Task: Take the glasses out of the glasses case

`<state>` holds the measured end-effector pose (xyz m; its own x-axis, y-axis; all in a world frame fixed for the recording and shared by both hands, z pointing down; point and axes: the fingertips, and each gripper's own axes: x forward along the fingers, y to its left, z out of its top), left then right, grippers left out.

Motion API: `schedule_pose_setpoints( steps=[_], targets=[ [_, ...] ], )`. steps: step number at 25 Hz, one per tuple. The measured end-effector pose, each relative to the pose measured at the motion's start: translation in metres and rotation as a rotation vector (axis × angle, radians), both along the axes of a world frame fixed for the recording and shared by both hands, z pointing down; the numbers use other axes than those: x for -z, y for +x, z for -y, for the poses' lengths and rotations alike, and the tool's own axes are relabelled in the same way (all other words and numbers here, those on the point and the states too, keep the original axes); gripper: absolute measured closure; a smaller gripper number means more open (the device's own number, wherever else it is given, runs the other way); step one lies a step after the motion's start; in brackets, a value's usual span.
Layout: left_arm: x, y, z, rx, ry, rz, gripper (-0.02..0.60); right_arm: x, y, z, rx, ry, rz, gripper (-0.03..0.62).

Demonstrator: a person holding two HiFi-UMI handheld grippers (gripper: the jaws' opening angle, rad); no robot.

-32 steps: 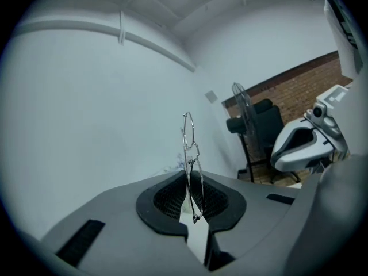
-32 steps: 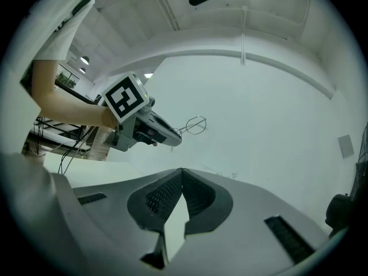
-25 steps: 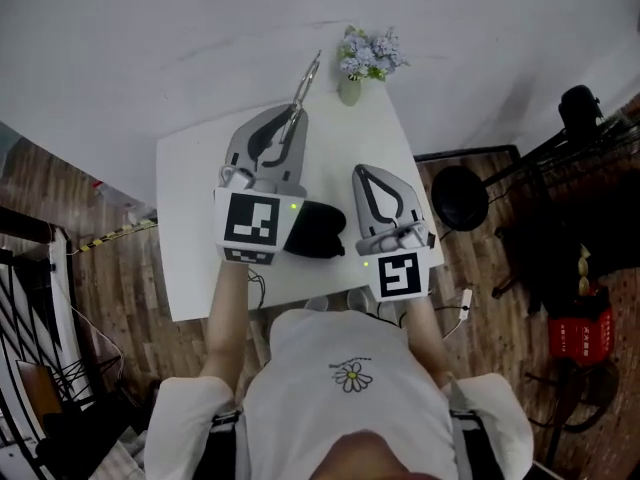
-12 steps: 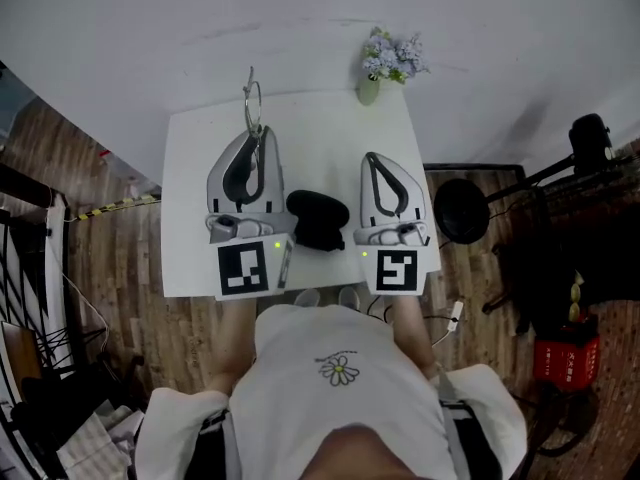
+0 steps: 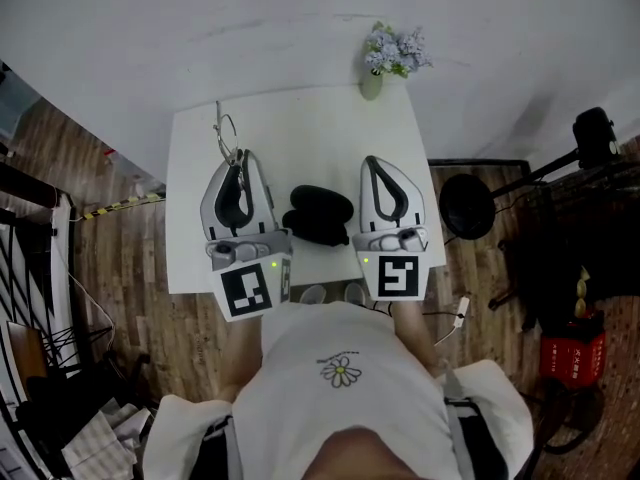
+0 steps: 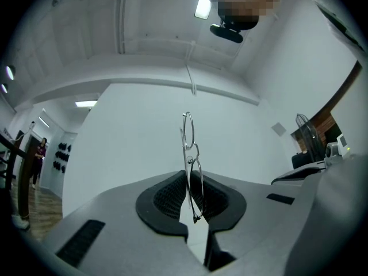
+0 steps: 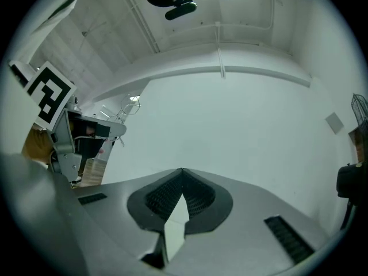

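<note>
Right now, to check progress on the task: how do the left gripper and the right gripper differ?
The left gripper is clamped on the wire-framed glasses, which stick out past its tips; the right gripper is shut on nothing. In the head view, the left gripper is left of the black glasses case, the right gripper to its right. Both have closed jaws and are above the white table.

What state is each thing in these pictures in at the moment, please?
left gripper: shut on the glasses.
glasses: out of the case, standing up from the jaws.
right gripper: shut, empty.
glasses case: lying between the grippers, apparently open.
vase of flowers: upright.
</note>
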<state>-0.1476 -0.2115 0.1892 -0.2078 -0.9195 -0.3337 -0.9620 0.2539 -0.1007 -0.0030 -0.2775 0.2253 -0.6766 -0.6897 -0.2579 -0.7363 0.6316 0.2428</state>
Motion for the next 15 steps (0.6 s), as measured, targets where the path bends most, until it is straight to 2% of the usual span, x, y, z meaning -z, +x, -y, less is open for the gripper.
schedule_pose_setpoints(
  steps=[15],
  targets=[
    [0.006, 0.009, -0.004, -0.005, 0.025, -0.026, 0.541, 0.005, 0.011, -0.004, -0.016, 0.006, 0.002, 0.585]
  ],
)
